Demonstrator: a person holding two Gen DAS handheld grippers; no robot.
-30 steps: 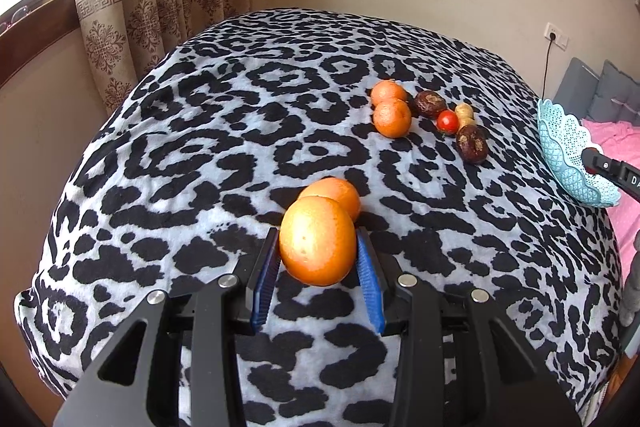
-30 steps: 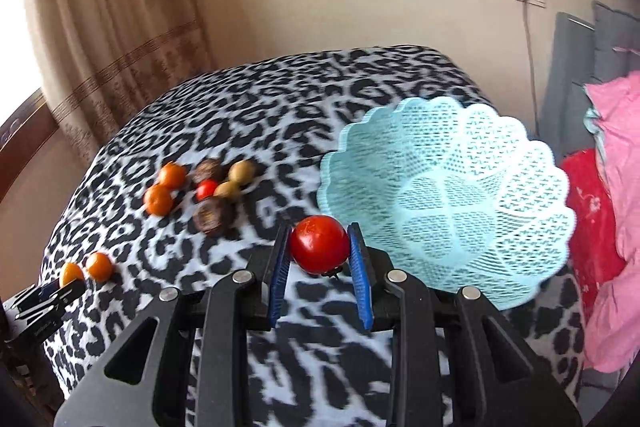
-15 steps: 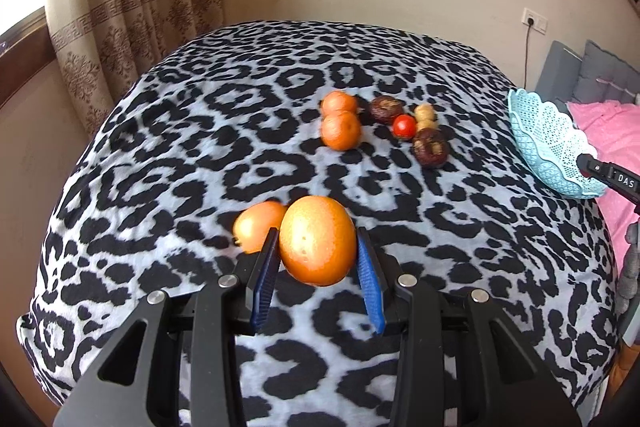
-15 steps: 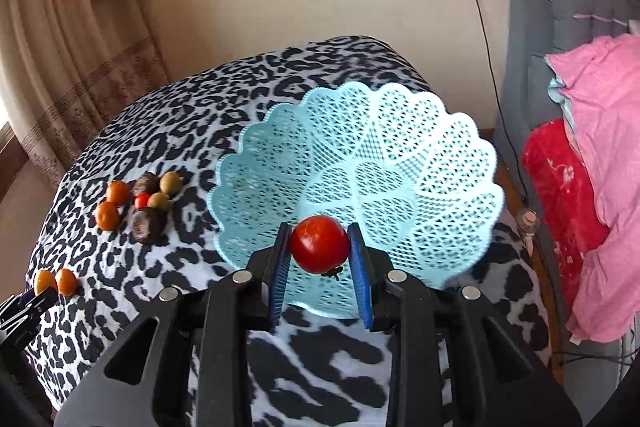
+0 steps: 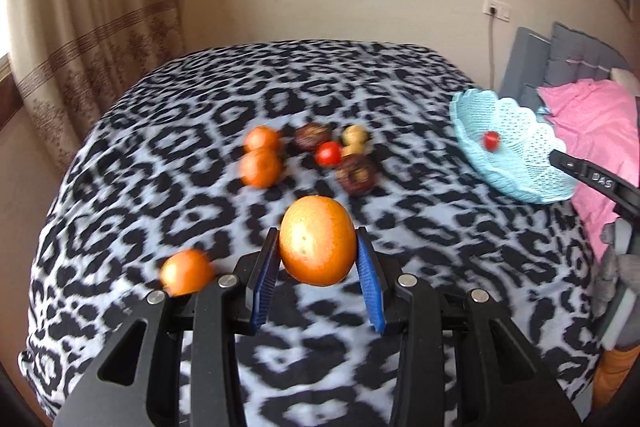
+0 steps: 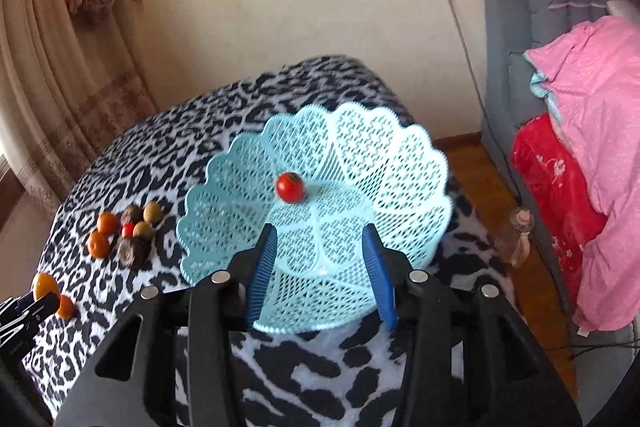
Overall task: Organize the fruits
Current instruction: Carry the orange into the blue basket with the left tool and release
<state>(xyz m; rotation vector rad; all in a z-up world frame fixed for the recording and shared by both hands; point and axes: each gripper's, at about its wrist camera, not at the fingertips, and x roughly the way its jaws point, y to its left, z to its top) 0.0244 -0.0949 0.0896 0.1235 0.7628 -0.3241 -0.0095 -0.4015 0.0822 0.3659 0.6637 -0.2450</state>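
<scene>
One orange (image 5: 318, 241) is pinched between the pads of the left gripper (image 5: 318, 259), above the leopard-print cloth (image 5: 160, 195); another orange (image 5: 186, 271) lies just left of it, and a cluster of fruits (image 5: 312, 155) waits ahead, unsorted. The right gripper (image 6: 320, 267) has just been opening and stands spread and empty; ahead of it, one tomato (image 6: 290, 187) is already lodged in the blue basket (image 6: 400, 155).
</scene>
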